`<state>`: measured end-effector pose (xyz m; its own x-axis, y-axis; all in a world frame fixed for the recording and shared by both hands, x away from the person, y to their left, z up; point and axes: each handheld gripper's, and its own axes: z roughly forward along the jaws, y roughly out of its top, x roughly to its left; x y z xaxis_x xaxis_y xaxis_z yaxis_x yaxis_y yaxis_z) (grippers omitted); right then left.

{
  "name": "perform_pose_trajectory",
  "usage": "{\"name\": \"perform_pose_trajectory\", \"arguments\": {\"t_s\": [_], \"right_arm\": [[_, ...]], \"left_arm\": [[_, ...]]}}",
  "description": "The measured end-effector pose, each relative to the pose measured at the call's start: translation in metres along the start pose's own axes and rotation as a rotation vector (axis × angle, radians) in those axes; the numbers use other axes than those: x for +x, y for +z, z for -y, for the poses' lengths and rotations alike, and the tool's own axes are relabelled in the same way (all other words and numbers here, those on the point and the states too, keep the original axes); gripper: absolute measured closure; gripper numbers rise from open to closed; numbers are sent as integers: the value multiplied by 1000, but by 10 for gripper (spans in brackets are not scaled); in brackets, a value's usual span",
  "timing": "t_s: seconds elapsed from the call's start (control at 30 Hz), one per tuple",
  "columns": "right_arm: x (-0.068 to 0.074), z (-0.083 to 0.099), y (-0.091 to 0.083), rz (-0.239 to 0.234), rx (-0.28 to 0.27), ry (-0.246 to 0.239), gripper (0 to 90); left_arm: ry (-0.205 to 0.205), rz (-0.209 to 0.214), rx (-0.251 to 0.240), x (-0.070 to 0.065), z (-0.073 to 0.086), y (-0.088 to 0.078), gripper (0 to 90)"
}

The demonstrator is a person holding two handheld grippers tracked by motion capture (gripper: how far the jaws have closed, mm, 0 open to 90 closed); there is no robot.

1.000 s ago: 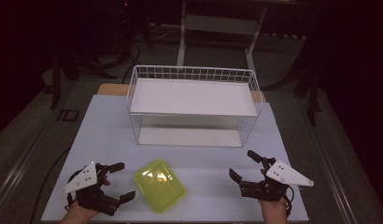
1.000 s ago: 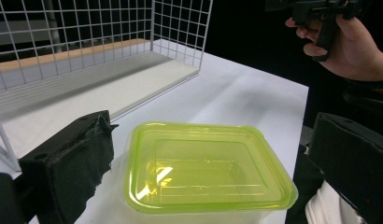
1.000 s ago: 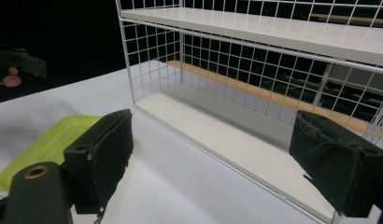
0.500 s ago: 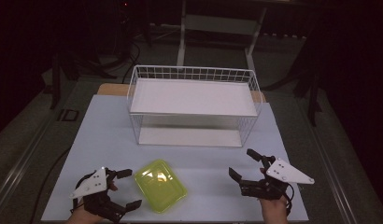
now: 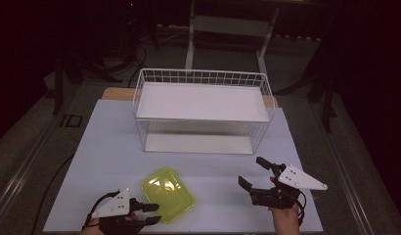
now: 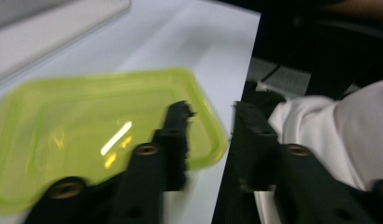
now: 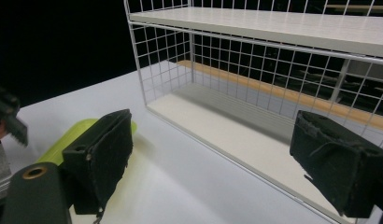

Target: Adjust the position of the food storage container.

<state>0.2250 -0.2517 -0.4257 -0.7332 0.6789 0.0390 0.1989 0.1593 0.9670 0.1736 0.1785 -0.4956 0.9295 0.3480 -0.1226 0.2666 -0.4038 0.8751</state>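
Your left gripper [image 5: 150, 214], jaws just closing, straddles the near corner of the lime-green translucent plastic tray [image 5: 168, 194] at table's [image 5: 105, 137] 6 o'clock w/o clear contact; shallow bite could slip. Right gripper [image 5: 253, 174] spread wide, holding nothing, 4 o'clock

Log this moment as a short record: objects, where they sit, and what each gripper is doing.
object: translucent yellow-green plastic lid, flat on the white table, near edge
rack: white wire two-level shelf, behind the lid
left gripper: at the lid's near-left corner, jaws have just been closing, one jaw over the lid's rim; grip not clear
right gripper: open, nothing between the jaws, right of the lid
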Motion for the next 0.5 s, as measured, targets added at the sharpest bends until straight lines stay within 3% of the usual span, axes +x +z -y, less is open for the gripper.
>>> {"name": "perform_pose_trajectory", "arguments": {"t_s": [0.13, 0.2, 0.5], "right_arm": [[-1, 0, 0, -4, -4, 8, 132], [-2, 0, 0, -8, -5, 14, 132], [-2, 1, 1, -13, 2, 14, 133]], "left_arm": [[27, 12, 44, 1, 5, 3, 896], [56, 4, 72, 2, 7, 6, 899], [40, 4, 99, 11, 11, 19, 900]]}}
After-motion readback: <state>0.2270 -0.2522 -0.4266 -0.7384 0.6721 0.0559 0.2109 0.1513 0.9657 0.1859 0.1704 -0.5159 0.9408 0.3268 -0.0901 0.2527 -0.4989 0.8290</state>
